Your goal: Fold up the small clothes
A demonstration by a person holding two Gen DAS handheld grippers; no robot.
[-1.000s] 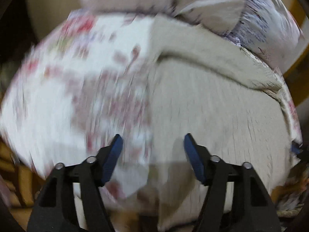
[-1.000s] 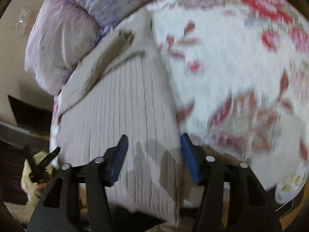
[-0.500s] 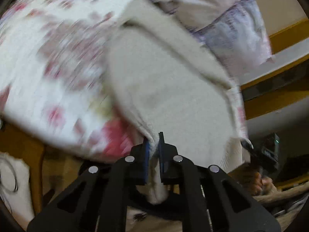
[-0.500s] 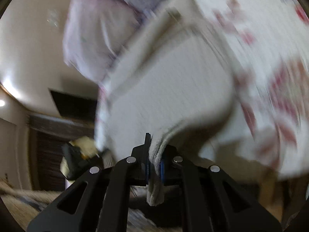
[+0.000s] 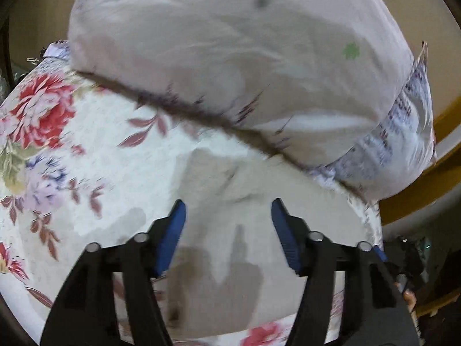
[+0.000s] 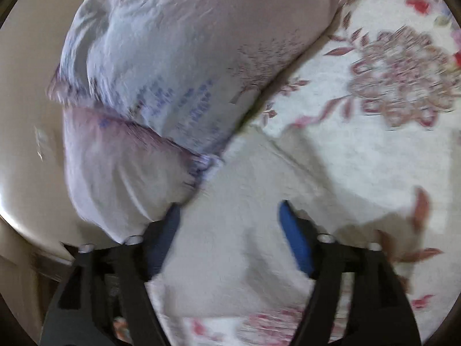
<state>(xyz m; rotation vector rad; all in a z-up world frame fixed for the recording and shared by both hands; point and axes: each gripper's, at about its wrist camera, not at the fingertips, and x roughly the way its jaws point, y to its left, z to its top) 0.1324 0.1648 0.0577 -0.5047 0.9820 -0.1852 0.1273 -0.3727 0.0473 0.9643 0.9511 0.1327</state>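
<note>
Beige knit garment lies flat on the floral bedsheet — its far edge just below the pillows. Left gripper and right gripper both hover over it, jaws spread wide — gripping nothing.

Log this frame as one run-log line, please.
step: fold laid down | left gripper: open, empty | right gripper: open, empty | beige knit garment: on floral bedsheet, beside lilac pillow

Motion blur smears my cream garment, its far edge tucked out of sight under the pillow.
</note>
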